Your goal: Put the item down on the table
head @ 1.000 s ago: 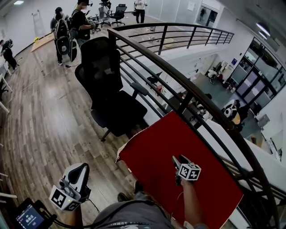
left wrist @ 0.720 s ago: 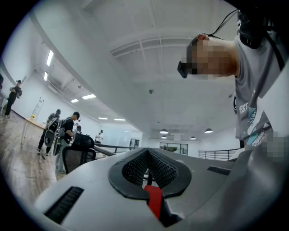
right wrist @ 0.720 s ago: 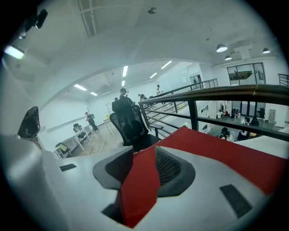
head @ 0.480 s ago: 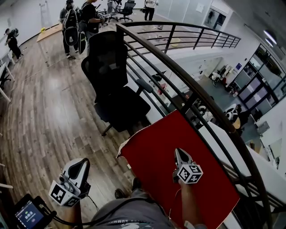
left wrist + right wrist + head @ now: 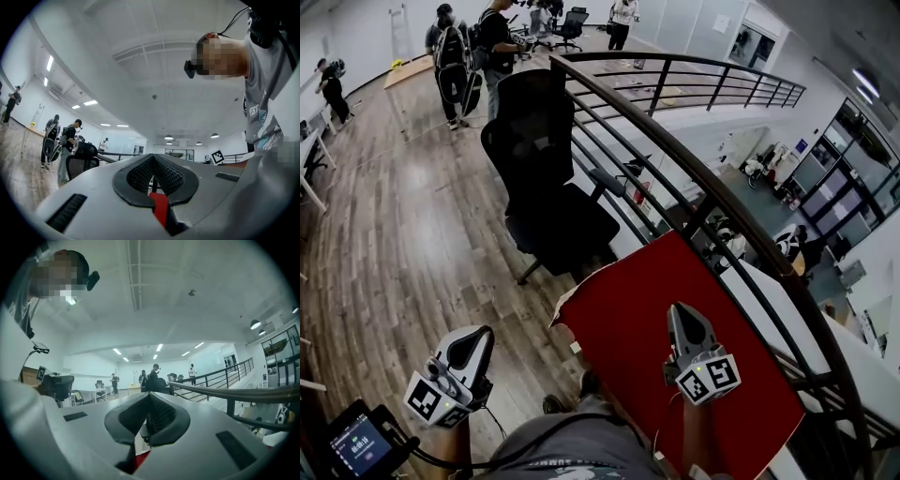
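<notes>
The red table top (image 5: 619,319) lies in front of me in the head view, and no loose item shows on it. My right gripper (image 5: 679,311) hangs over the table's middle with its jaws shut and nothing between them; its marker cube (image 5: 709,376) faces me. In the right gripper view the right gripper (image 5: 150,397) points up and out at the room. My left gripper (image 5: 476,337) is off the table's left side, above the wooden floor (image 5: 384,234). In the left gripper view the left gripper (image 5: 151,159) is shut and empty too.
A black railing (image 5: 694,178) curves along the table's far side, with a drop to a lower floor beyond. A black office chair (image 5: 539,178) stands just past the table's left corner. Several people (image 5: 455,61) stand far back. A small screen (image 5: 358,446) is at the lower left.
The right gripper's jaws went from open to shut with nothing in them, and it drew back a little toward me over the red table. The left gripper barely moved.
</notes>
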{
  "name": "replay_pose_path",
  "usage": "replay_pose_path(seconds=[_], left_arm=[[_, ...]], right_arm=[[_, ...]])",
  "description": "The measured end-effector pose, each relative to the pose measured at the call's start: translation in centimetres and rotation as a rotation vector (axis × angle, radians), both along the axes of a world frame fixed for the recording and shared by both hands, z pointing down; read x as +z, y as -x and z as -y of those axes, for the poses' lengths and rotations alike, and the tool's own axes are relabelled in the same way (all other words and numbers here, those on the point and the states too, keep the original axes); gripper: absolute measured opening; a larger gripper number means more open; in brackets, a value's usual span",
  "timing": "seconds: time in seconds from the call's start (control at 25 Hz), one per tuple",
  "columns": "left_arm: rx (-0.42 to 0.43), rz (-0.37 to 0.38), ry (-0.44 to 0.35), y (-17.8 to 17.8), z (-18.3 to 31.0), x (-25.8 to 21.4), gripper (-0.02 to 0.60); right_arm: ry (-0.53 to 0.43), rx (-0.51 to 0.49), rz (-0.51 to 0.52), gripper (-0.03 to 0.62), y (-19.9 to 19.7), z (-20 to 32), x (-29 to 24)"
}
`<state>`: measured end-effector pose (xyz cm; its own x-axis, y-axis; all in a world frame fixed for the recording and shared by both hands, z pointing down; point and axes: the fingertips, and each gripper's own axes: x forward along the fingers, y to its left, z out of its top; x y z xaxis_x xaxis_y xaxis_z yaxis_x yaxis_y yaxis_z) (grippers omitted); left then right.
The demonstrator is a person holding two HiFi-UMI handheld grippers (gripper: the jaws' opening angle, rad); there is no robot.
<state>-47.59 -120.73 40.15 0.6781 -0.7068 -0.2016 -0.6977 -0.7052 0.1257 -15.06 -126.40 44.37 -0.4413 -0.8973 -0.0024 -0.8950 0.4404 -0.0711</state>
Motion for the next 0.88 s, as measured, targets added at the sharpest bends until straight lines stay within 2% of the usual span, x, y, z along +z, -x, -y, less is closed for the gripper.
replay_pose_path(seconds=[0.16, 0.32, 0.44, 0.56, 0.76, 0.88], left_arm=[[0.015, 0.041, -0.027, 2.0, -2.7, 0.1, 0.002], [0.026, -0.002, -0.032, 1.7, -5.5, -0.5, 0.002], [0.028, 0.036, -0.047, 1.2, -9.0, 1.1, 0.002], [0.027, 0.029, -0.076, 0.2, -12.4, 1.2, 0.002], [0.002, 0.034, -0.07, -1.2, -17.4, 0.5, 0.002], [-0.012, 0.029, -0.074, -3.0, -22.2, 0.0, 0.002]], right_arm=[[-0.071, -0.042, -0.024, 0.003, 3.6, -4.5, -3.9], [-0.116, -0.074, -0.049, 0.003, 5.3, -9.4, -5.5], [-0.136, -0.093, -0.061, 0.003, 5.4, -13.8, -5.5], [-0.161, -0.101, -0.067, 0.003, 4.9, -17.3, -5.3], [-0.17, -0.112, -0.054, 0.003, 3.3, -22.3, -6.2], [-0.167, -0.122, -0.046, 0.003, 1.6, -27.1, -6.1]])
